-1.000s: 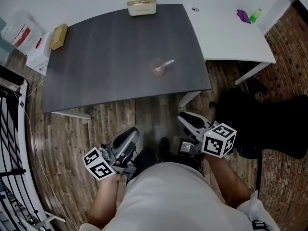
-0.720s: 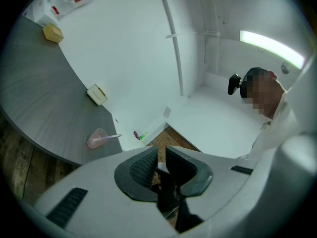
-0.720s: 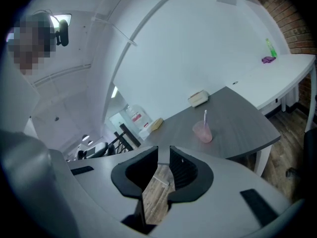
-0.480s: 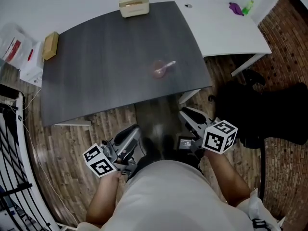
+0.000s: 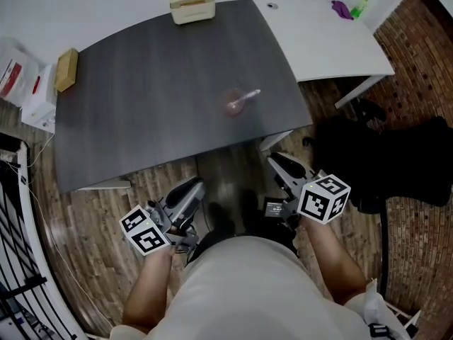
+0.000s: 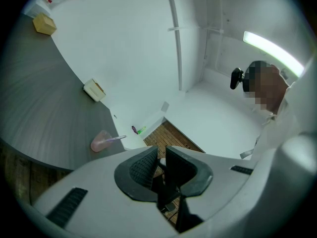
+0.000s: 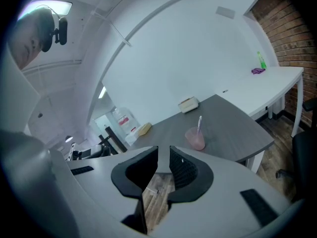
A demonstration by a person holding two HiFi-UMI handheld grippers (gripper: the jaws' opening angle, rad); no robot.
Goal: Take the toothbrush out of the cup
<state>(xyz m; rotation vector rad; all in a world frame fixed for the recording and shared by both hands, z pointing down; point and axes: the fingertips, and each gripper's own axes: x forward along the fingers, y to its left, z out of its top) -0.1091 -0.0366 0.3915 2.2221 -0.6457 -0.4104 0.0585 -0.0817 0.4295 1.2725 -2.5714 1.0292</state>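
A translucent pink cup (image 5: 233,105) stands on the dark grey table (image 5: 141,105), near its front right edge. A pale toothbrush (image 5: 248,95) leans in it, head up and to the right. The left gripper view shows the cup (image 6: 100,141) and toothbrush (image 6: 115,139) far off. The right gripper view has the cup (image 7: 195,139) and toothbrush (image 7: 199,122) ahead. My left gripper (image 5: 190,190) (image 6: 162,150) and right gripper (image 5: 277,163) (image 7: 164,152) hang low by my body, over the wooden floor in front of the table. Both are shut and hold nothing.
A beige box (image 5: 192,8) sits at the table's far edge and a tan block (image 5: 66,69) at its left edge. A white desk (image 5: 333,41) adjoins on the right, with a purple thing (image 5: 342,8) and a green bottle (image 5: 358,7). A black chair (image 5: 396,168) stands right of me.
The head view has shifted slightly, so the table sits a little further left. Both grippers stay low near my body, still shut. Cup and toothbrush have not moved.
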